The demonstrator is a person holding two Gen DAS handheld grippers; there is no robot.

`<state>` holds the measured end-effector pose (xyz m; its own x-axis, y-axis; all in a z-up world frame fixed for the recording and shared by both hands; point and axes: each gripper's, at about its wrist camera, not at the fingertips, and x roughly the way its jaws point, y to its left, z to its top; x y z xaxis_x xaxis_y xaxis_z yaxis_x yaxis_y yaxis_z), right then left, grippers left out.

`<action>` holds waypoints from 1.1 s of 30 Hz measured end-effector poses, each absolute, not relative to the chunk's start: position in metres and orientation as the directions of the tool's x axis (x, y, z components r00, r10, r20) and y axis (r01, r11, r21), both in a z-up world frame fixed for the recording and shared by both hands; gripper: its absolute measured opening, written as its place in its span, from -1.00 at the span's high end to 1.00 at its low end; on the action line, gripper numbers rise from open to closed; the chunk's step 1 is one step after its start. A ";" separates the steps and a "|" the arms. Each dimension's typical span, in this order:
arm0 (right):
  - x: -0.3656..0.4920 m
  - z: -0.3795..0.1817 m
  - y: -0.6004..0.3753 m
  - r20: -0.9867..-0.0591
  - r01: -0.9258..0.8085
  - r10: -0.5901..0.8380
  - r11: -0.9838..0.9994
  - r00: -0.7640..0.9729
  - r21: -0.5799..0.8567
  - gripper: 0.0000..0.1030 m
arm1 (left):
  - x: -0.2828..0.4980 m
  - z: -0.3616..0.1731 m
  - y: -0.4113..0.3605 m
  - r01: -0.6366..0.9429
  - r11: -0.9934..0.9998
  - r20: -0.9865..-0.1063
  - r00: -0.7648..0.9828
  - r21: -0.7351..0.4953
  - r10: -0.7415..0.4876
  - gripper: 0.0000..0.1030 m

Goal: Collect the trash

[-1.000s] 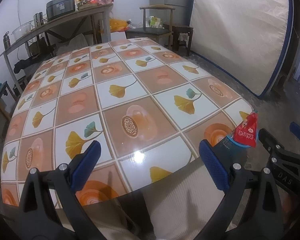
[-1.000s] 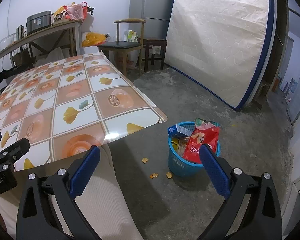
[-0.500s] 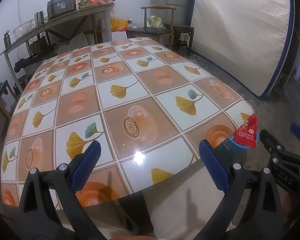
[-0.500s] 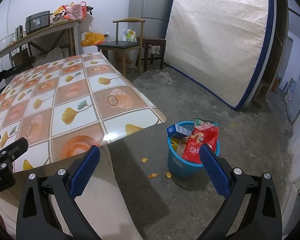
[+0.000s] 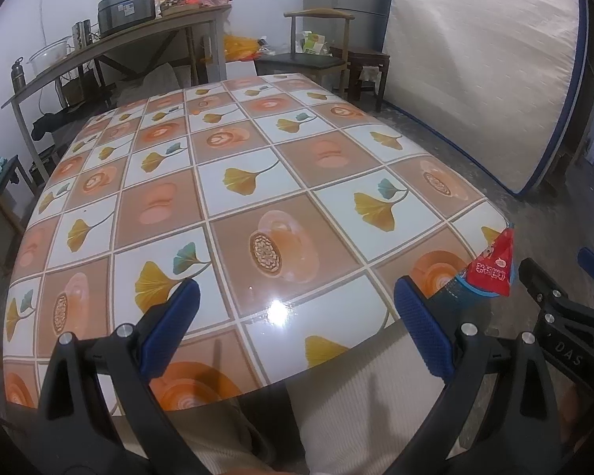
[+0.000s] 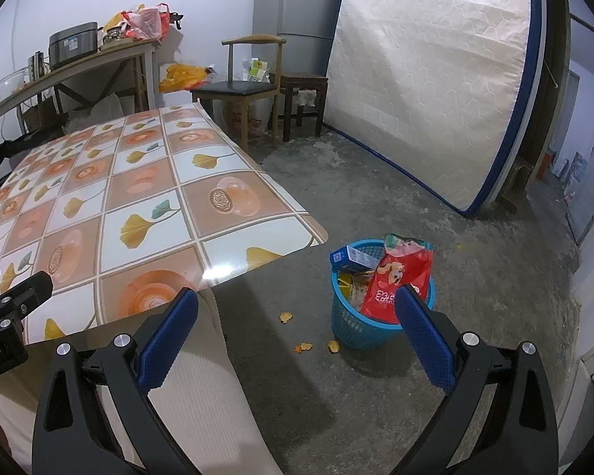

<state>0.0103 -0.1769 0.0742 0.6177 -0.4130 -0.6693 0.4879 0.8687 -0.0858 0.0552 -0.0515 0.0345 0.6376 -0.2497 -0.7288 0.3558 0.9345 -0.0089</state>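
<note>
Left wrist view: left gripper (image 5: 293, 324), jaws spread wide and holding nothing, over near edge of table (image 5: 257, 182) with leaf-and-fruit patterned top. Top bare of trash. Red snack bag (image 5: 493, 271) showing past table's near right corner. Right gripper (image 5: 566, 297) at far right edge, jaw state not discernible here.

Right wrist view: right gripper (image 6: 295, 334), jaws wide apart, empty, above concrete floor right of table (image 6: 146, 206). Blue basket (image 6: 362, 322) on floor, near right corner of table, containing red snack bag (image 6: 396, 281), blue box (image 6: 354, 258) and other wrappers. Orange scraps (image 6: 307, 346) on floor just left of basket.
</note>
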 end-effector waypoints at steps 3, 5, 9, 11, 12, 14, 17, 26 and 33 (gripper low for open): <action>0.011 0.074 -0.177 -0.669 0.486 -0.414 0.869 0.617 -0.088 -0.88 | 0.056 0.034 -0.051 0.350 0.937 -0.728 0.640 -0.008 -0.245 -0.84; 0.011 0.074 -0.177 -0.669 0.485 -0.412 0.870 0.618 -0.088 -0.88 | 0.056 0.034 -0.051 0.346 0.938 -0.727 0.642 -0.007 -0.242 -0.84; 0.011 0.074 -0.175 -0.669 0.482 -0.410 0.872 0.620 -0.088 -0.88 | 0.055 0.035 -0.050 0.339 0.941 -0.726 0.645 -0.007 -0.238 -0.84; 0.011 0.074 -0.174 -0.668 0.480 -0.410 0.873 0.621 -0.089 -0.88 | 0.055 0.035 -0.050 0.334 0.942 -0.725 0.647 -0.008 -0.235 -0.84; 0.011 0.074 -0.174 -0.668 0.479 -0.410 0.873 0.622 -0.090 -0.88 | 0.055 0.035 -0.050 0.332 0.943 -0.725 0.648 -0.008 -0.234 -0.84; 0.011 0.074 -0.173 -0.668 0.478 -0.409 0.874 0.622 -0.090 -0.88 | 0.055 0.035 -0.049 0.329 0.944 -0.724 0.649 -0.009 -0.233 -0.84; 0.011 0.074 -0.173 -0.667 0.477 -0.407 0.875 0.623 -0.089 -0.88 | 0.055 0.035 -0.049 0.328 0.945 -0.725 0.648 -0.009 -0.232 -0.84; 0.010 0.074 -0.169 -0.663 0.462 -0.404 0.881 0.630 -0.098 -0.88 | 0.053 0.035 -0.047 0.321 0.947 -0.726 0.649 -0.012 -0.229 -0.84; 0.009 0.074 -0.170 -0.663 0.459 -0.401 0.883 0.632 -0.098 -0.88 | 0.053 0.035 -0.046 0.315 0.949 -0.727 0.649 -0.014 -0.226 -0.84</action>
